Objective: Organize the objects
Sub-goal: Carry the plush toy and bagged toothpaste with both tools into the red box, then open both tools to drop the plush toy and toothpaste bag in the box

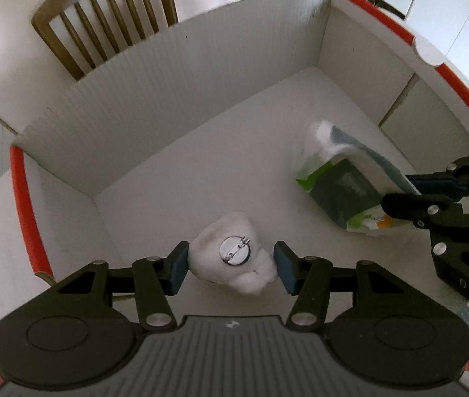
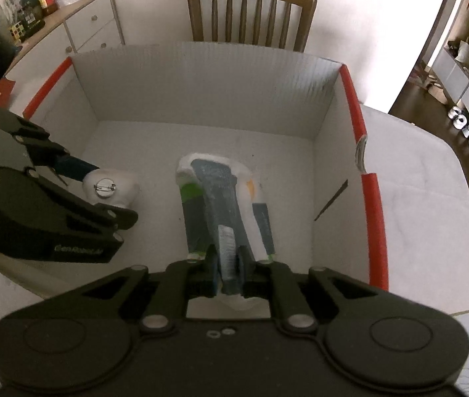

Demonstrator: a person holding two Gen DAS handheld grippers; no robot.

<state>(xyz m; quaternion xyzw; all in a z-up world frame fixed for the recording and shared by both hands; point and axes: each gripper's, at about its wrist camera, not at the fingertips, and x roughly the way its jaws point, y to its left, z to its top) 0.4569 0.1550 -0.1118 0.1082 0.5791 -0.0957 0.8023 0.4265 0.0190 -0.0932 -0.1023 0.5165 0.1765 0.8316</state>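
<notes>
Currently my left gripper (image 1: pixel 231 266) brackets the soft white plush brooch (image 1: pixel 234 261) inside the box (image 1: pixel 201 76), fingers wide, barely touching; light, squashy, best gripped mid-body. My right gripper (image 2: pixel 229 273) pinches the limp wipes pack (image 2: pixel 217 198) by its end, so I expect sag.

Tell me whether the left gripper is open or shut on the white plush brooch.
Open. The left gripper straddles the white plush brooch inside the box; a gap shows beside its right pad.
</notes>
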